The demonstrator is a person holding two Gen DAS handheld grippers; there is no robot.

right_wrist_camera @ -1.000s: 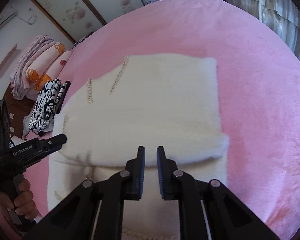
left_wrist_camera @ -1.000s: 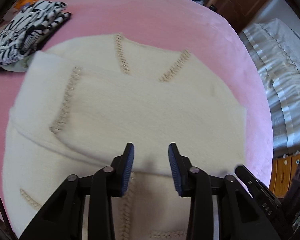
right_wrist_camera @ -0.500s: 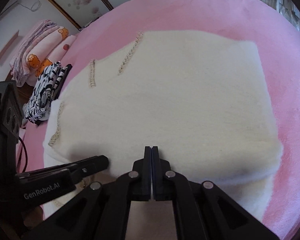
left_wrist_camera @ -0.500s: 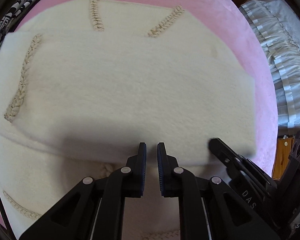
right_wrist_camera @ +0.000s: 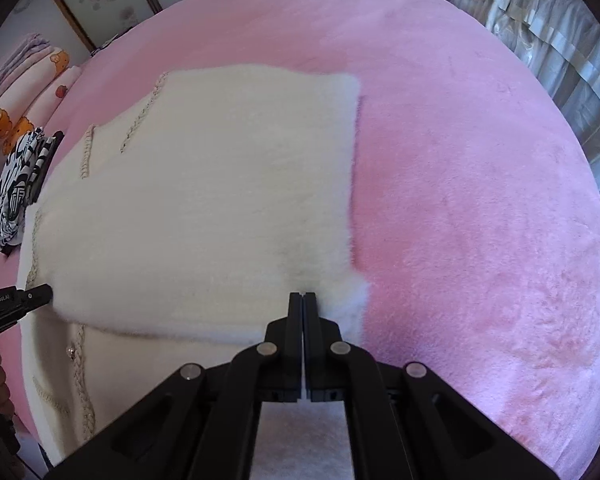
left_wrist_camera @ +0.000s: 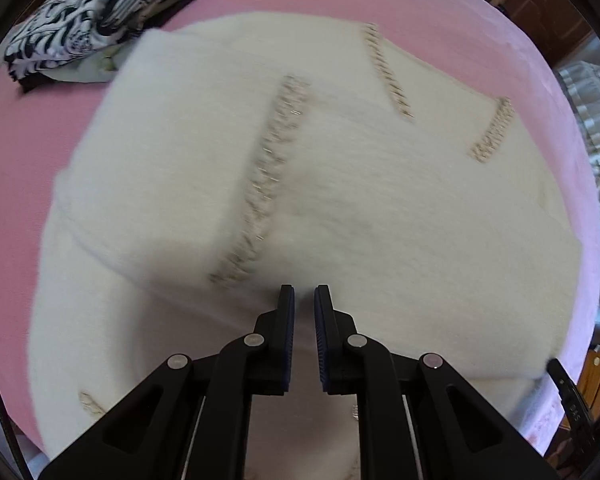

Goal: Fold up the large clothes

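Two grippers point steeply down over one cream sweater [right_wrist_camera: 204,208], which lies spread on a pink blanket [right_wrist_camera: 460,184] with its near part folded over, so a soft doubled edge runs across the cloth close to both tools. The right gripper [right_wrist_camera: 302,297] has its jaws pressed fully together with nothing visibly between them, the tips at the near right corner of the folded layer. The left gripper [left_wrist_camera: 304,300] shows a narrow slit between its blue pads [left_wrist_camera: 289,332]; no cloth shows between them, so it looks empty and nearly closed, hovering at the fold's edge beside a line of braided trim [left_wrist_camera: 268,176].

The step in hand looks like smoothing or setting the fold before the next one. To do it well, both tools should work along the same edge, left and right ends level, so the layer stays square. Closed tips are good for pressing and stroking the fluffy knit flat; they should slide outward from the middle, lightly, since thick pile drags and bunches. If the next move is a fresh grip, the jaws must open first and take both layers at the corners, not just the top fuzz.

A folded black-and-white garment [left_wrist_camera: 100,8] sits at the far left, just beside the sweater's far left corner, so the sweater should stay clear of it.
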